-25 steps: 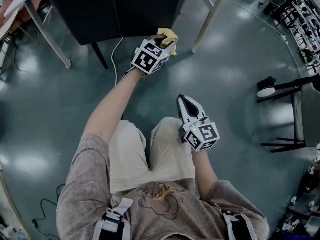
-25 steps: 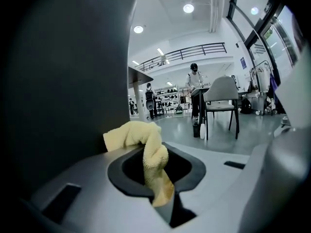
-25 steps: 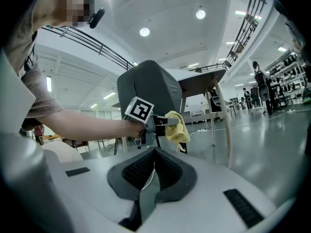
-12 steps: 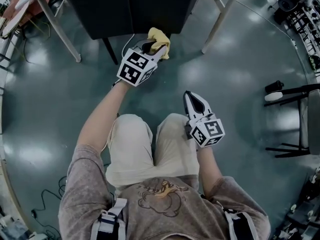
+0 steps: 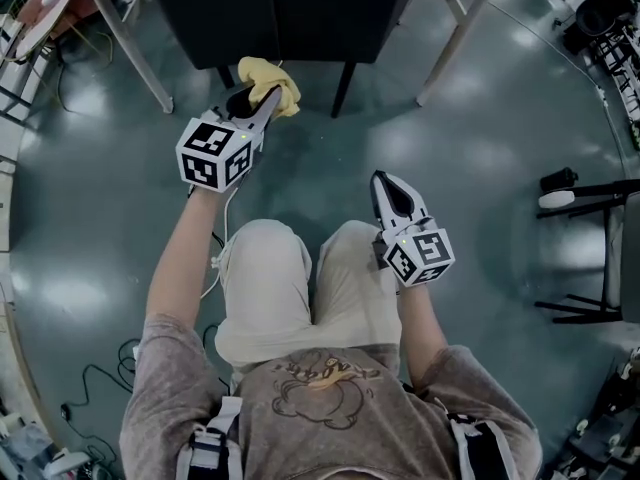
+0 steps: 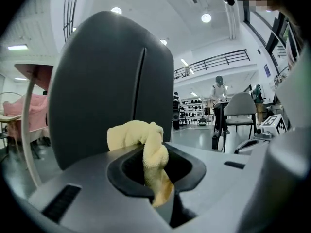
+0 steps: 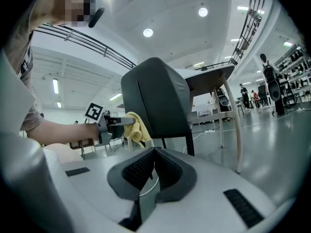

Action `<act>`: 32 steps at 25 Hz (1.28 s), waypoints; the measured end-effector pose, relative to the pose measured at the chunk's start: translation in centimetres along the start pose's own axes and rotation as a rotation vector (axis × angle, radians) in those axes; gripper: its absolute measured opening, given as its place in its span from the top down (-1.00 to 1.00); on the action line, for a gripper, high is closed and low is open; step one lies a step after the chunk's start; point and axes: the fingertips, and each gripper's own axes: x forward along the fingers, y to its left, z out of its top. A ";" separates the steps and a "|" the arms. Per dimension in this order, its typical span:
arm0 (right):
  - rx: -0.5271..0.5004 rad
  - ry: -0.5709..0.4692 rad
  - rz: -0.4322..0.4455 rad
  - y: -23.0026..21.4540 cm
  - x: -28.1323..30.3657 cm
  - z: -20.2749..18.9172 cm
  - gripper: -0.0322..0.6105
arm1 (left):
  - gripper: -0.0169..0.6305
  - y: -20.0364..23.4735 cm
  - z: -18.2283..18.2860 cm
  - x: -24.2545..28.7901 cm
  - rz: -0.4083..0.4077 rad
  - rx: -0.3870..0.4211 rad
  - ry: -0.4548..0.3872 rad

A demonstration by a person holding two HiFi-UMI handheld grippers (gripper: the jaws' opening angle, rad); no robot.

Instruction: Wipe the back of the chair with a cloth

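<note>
Left gripper [image 5: 266,98], seen from my head view, pinches a crumpled yellow cloth [image 5: 270,76] at the lower edge of the dark, smooth chair back [image 5: 300,13]. The right gripper [image 5: 388,183] hangs closed and empty over my thigh. In the left gripper view, soft terry bunches between the jaws, with the rounded, seamed back behind it. The right gripper view shows a pale table leg [image 7: 233,125] beside the chair.

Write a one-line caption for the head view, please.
Left gripper holds a yellow cloth by the dark chair back; right gripper hangs shut and empty.

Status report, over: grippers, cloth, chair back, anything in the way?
Left gripper shut on yellow cloth, by lower edge of chair back, contact unclear. Right gripper shut, empty, above lap. Nothing blocking.
</note>
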 end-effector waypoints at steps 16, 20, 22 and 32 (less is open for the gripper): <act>-0.003 0.023 0.095 2.1 5.6 2.9 0.82 | 0.73 4.1 2.0 -5.6 0.062 -0.039 -0.040; 0.011 0.045 0.114 3.9 7.5 7.5 0.82 | 0.73 4.7 6.2 -6.0 0.031 -0.055 -0.040; 0.006 0.067 0.131 5.3 8.3 10.4 0.82 | 0.73 5.0 9.2 -6.7 0.021 -0.045 -0.029; 0.015 0.123 0.134 10.5 8.8 31.6 0.82 | 0.73 7.1 29.0 -10.4 -0.006 -0.080 0.035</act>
